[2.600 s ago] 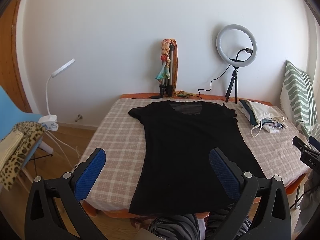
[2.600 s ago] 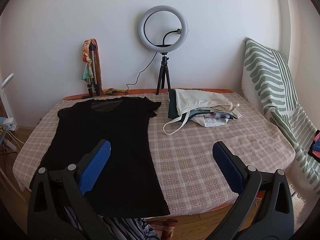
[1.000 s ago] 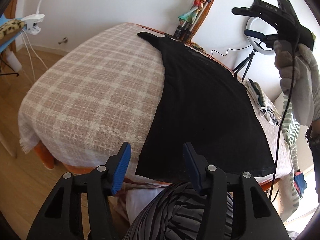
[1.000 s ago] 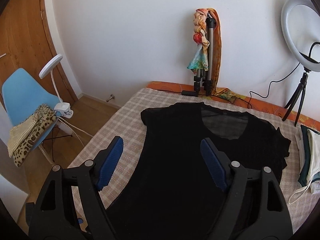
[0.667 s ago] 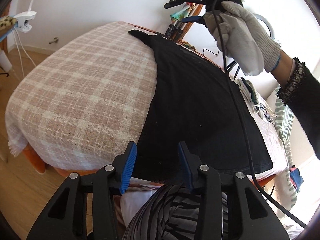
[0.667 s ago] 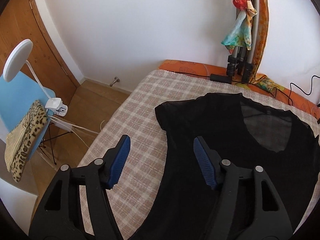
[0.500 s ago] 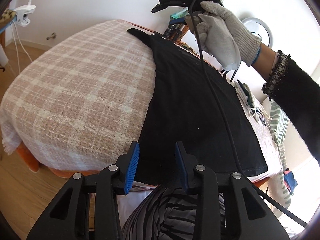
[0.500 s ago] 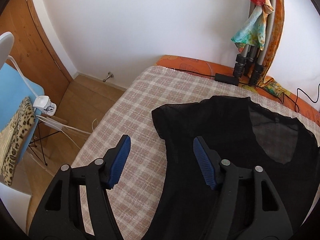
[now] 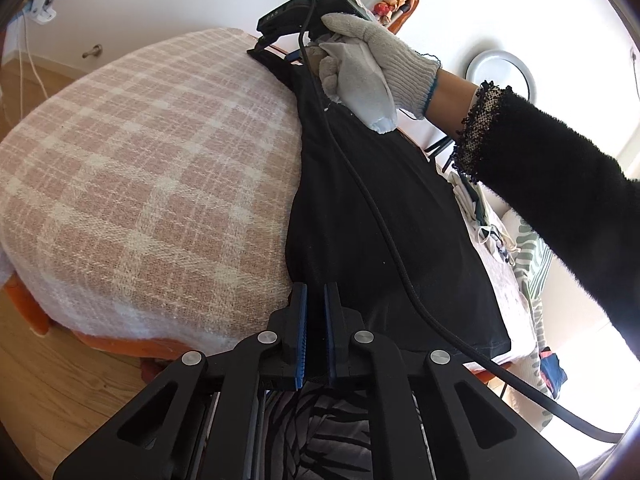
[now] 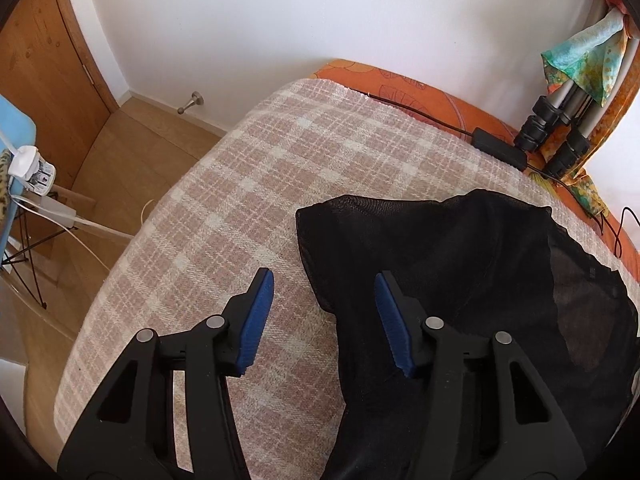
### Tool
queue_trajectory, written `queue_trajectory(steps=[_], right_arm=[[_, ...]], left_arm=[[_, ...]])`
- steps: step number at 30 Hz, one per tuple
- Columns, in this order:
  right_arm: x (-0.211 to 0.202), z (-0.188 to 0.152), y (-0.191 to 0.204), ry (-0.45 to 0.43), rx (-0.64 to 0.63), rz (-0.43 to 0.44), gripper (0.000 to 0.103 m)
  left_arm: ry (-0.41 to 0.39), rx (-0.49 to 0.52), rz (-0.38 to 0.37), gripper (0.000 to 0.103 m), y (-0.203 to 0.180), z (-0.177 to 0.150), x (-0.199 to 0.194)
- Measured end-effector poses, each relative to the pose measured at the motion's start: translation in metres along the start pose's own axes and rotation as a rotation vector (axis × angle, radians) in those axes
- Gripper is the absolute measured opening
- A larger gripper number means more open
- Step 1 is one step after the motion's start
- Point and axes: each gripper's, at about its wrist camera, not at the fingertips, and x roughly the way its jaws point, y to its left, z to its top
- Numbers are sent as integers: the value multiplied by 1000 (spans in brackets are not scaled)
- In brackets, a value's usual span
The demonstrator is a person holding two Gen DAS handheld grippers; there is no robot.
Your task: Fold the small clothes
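Observation:
A black t-shirt lies flat on the checked tablecloth, collar at the far end. My left gripper is shut on the shirt's near left hem corner at the table's front edge. My right gripper is open, straddling the edge of the shirt's left sleeve near the shoulder. In the left wrist view the right gripper, held by a gloved hand, shows above the far sleeve.
A tripod with colourful scarves and a black adapter with cable stand at the table's far edge. A pile of light clothes lies to the right. A blue chair and clip lamp stand on the wooden floor at left.
My left gripper has closed onto the shirt's hem corner. My right gripper has moved across and down to the left sleeve, its jaws narrowing around the sleeve edge.

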Motion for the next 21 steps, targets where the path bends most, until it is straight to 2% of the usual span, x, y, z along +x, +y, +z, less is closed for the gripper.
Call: queue_trajectory(steps=[2,6,8,11,21], right_arm=[[7,1,2,15,-15,-9,44],[17,3,5,31,-46,-37,33],[20,3,4,37,-50,-56,18],[20,3,-1,26,-50,-57,5],[-25,8,-50,-68,103,21,3]], left_arm=[[-1,-4,-9,5,-1,0,0],[0,10,-11,4,-4,-1,0],[-1,13,-14,3,-9,-1,2],[-16,28,-27,2,-15,0,0],[-32,50,-20,1,-28,1,-7]])
